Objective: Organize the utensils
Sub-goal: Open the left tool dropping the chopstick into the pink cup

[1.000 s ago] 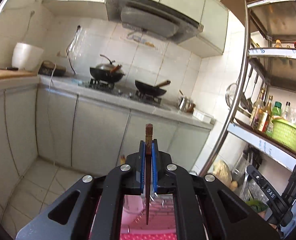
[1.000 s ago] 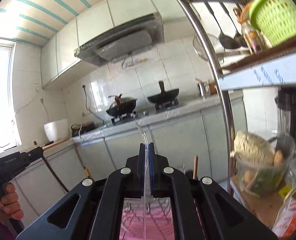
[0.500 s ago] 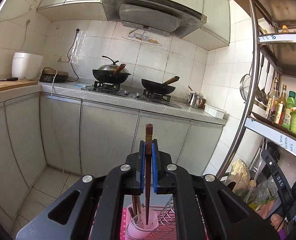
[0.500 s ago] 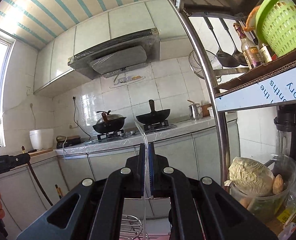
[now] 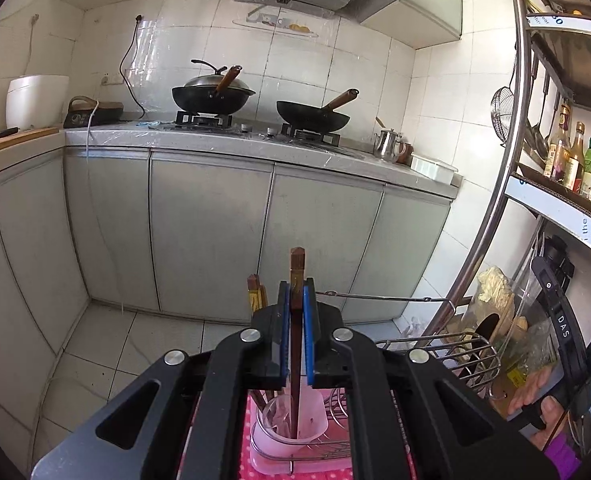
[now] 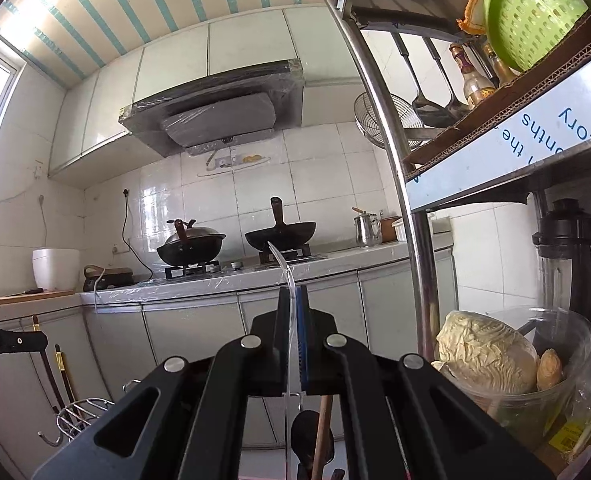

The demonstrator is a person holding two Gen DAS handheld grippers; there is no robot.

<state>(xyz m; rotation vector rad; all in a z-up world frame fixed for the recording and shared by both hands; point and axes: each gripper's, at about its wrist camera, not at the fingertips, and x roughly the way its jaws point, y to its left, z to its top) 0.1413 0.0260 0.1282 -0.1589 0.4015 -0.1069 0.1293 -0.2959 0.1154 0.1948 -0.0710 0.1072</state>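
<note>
My left gripper (image 5: 295,292) is shut on a dark brown wooden chopstick (image 5: 297,260) held upright. Its lower end reaches down into a pink cup (image 5: 295,434) in a wire dish rack (image 5: 455,350) on a pink dotted mat. More chopsticks (image 5: 255,294) stand in that cup just left of my fingers. My right gripper (image 6: 293,296) is shut on a thin clear plastic utensil (image 6: 282,264) that curves up past the fingertips. Under it are a dark spoon (image 6: 305,430) and a wooden handle (image 6: 323,420). In the left wrist view, a hand (image 5: 535,400) holds the other black gripper at the far right.
A grey counter (image 5: 255,140) with two black woks (image 5: 311,114) runs along the far wall. A steel shelf post (image 6: 407,200) stands close on the right, with a green basket (image 6: 531,8), bottles (image 5: 571,160) and a clear bowl holding cabbage (image 6: 483,352).
Both grippers have sunk and moved forward. The pink cup and wire rack have risen into the left wrist view, and the chopstick's lower end now sits inside the cup. Both grips are unchanged.
</note>
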